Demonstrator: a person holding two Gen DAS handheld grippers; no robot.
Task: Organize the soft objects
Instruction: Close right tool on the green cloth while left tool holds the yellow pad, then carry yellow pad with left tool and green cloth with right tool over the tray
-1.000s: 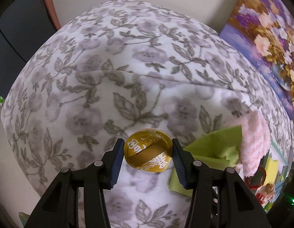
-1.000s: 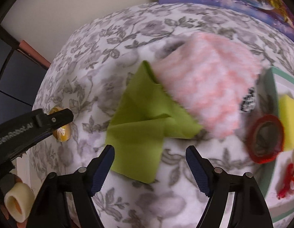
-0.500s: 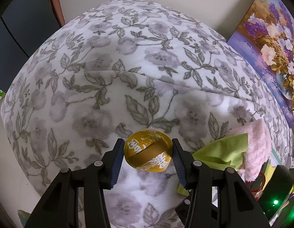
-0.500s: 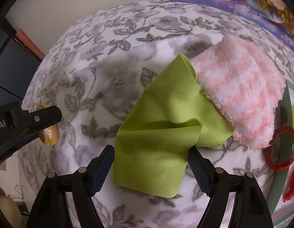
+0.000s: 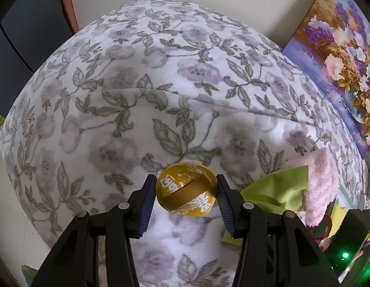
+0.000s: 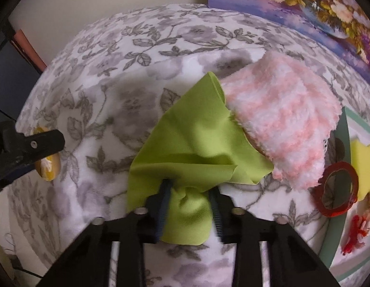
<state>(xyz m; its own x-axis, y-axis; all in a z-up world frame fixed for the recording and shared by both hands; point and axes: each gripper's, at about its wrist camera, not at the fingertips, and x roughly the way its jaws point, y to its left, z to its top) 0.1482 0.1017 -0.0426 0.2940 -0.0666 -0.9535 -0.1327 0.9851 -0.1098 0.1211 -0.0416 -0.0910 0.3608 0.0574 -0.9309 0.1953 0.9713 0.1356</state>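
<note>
My left gripper (image 5: pixel 186 197) is shut on a round gold foil packet (image 5: pixel 186 195) with white lettering, held just above the floral blanket (image 5: pixel 161 83). The packet also shows in the right wrist view (image 6: pixel 48 168) behind a left finger. My right gripper (image 6: pixel 189 205) is shut on the near edge of a green cloth (image 6: pixel 197 143), which bunches between the fingers. The cloth's far corner lies under a fluffy pink-and-white sock (image 6: pixel 283 117). Cloth (image 5: pixel 278 186) and sock (image 5: pixel 321 181) also show in the left wrist view.
A flower painting (image 6: pixel 304 2) leans against the wall at the back right. At the right stands a pale tray (image 6: pixel 338 215) with a red ring (image 6: pixel 338 189), a yellow sponge (image 6: pixel 364 160) and red yarn (image 6: pixel 355 234). A dark panel (image 5: pixel 24 31) stands at the far left.
My right gripper moved forward over the green cloth and closed on its near edge, bunching it. My left gripper kept hold of the gold packet and shifted slightly left.
</note>
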